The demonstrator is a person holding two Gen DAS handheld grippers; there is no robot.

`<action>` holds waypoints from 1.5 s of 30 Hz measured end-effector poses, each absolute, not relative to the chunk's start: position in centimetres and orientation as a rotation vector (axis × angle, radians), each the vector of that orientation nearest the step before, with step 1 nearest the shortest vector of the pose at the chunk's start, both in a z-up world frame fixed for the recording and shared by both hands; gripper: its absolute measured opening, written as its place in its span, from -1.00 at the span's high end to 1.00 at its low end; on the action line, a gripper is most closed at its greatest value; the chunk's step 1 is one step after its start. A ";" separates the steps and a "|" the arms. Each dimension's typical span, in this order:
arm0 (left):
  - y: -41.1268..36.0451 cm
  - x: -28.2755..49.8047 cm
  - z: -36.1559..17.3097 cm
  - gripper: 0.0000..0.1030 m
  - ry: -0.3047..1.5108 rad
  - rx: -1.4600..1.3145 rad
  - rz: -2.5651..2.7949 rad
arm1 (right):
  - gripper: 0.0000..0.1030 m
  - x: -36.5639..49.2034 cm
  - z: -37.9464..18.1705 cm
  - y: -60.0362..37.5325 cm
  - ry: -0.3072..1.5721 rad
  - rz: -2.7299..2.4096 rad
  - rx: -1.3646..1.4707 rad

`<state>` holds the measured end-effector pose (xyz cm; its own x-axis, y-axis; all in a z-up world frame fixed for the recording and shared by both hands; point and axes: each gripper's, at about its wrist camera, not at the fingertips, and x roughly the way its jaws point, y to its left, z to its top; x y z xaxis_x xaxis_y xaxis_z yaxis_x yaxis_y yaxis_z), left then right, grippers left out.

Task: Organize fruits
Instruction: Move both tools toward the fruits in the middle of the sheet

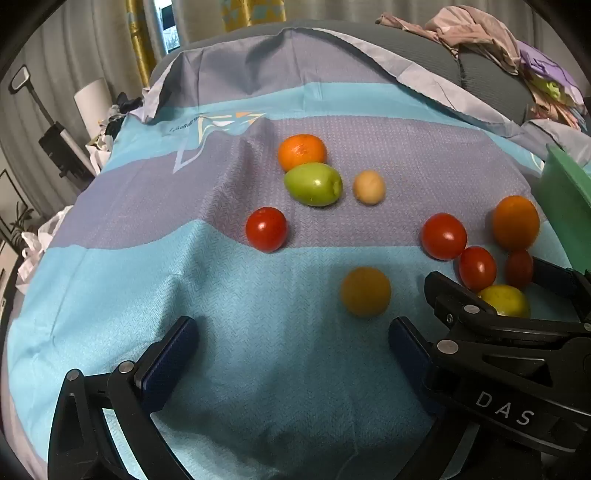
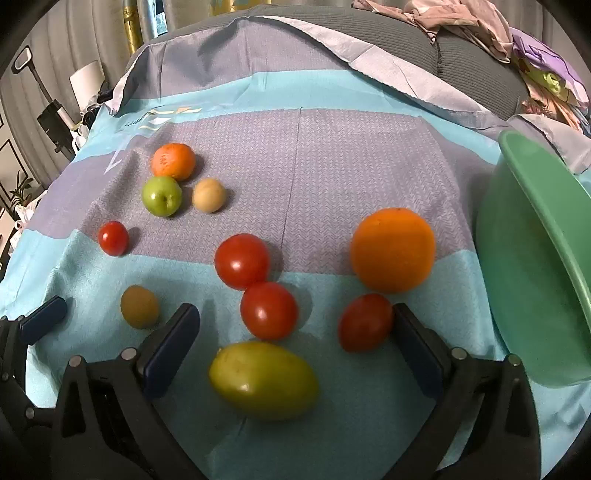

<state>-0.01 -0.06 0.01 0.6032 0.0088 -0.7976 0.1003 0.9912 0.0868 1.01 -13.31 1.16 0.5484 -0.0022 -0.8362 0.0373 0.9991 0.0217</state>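
Note:
Several fruits lie loose on a blue and purple cloth (image 2: 332, 155). My right gripper (image 2: 295, 328) is open, and a yellow-green oval fruit (image 2: 264, 380) lies between its fingers, untouched. A red tomato (image 2: 269, 310) sits just beyond, a darker one (image 2: 365, 322) rests by the right finger, and a big orange (image 2: 392, 249) lies further on. My left gripper (image 1: 293, 343) is open over bare cloth, with a yellow-brown fruit (image 1: 365, 291) just ahead. Further off lie a lone tomato (image 1: 266, 229), a green fruit (image 1: 313, 184), a mandarin (image 1: 302, 152) and a pale round fruit (image 1: 369, 187).
A green plastic basin (image 2: 535, 258) stands at the right edge of the cloth. A grey cushion with a pile of clothes (image 2: 480, 26) runs along the back. To the left, beyond the cloth's edge, are a lamp (image 1: 92, 99) and clutter.

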 end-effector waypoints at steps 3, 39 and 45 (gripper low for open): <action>-0.2 0.0 0.0 -1.00 0.923 0.127 -0.053 | -0.99 1.0 1.2 -13.3 0.988 -0.019 0.049; 0.7 -1.1 2.0 -0.99 0.931 0.082 -0.166 | -0.99 -0.3 4.5 -14.8 1.009 0.081 0.059; 1.0 -0.5 2.3 -0.99 0.946 0.060 -0.180 | -0.99 -0.7 4.6 -14.8 0.998 0.088 0.063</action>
<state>-0.49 1.03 2.30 0.5713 -0.1272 -0.8108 0.1801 0.9833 -0.0273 -0.67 -14.82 4.64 0.5387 0.1028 -0.8362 -0.0448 0.9946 0.0934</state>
